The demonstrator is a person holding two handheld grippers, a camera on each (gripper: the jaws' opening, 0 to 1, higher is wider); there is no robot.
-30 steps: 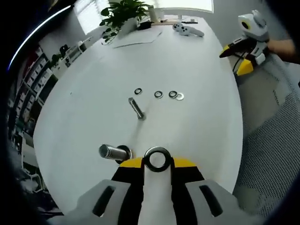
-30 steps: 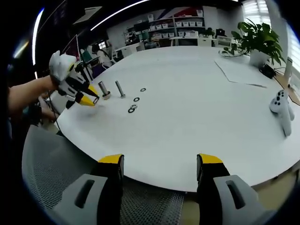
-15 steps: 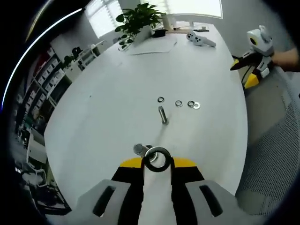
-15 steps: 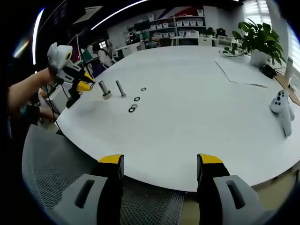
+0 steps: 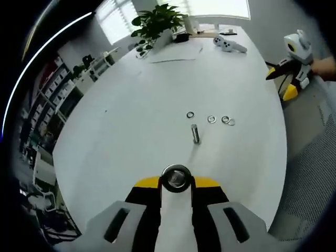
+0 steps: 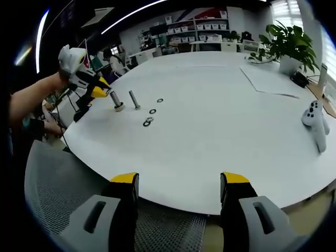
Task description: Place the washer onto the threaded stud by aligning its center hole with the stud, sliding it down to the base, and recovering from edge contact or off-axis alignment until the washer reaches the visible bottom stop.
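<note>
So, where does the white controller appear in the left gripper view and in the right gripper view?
Left gripper view: the white controller lies near the top, right of centre, on the far end of the table.
Right gripper view: the controller lies at the right edge, about mid-height.
Shared landmark: the potted plant, top centre there, upper right here.

Left gripper (image 5: 177, 185): grey jaws, black inner faces, yellow tips. Right gripper (image 6: 178, 181): same grey, black, yellow. Dark wristband (image 6: 30, 126) beside left gripper, white body on top.
</note>
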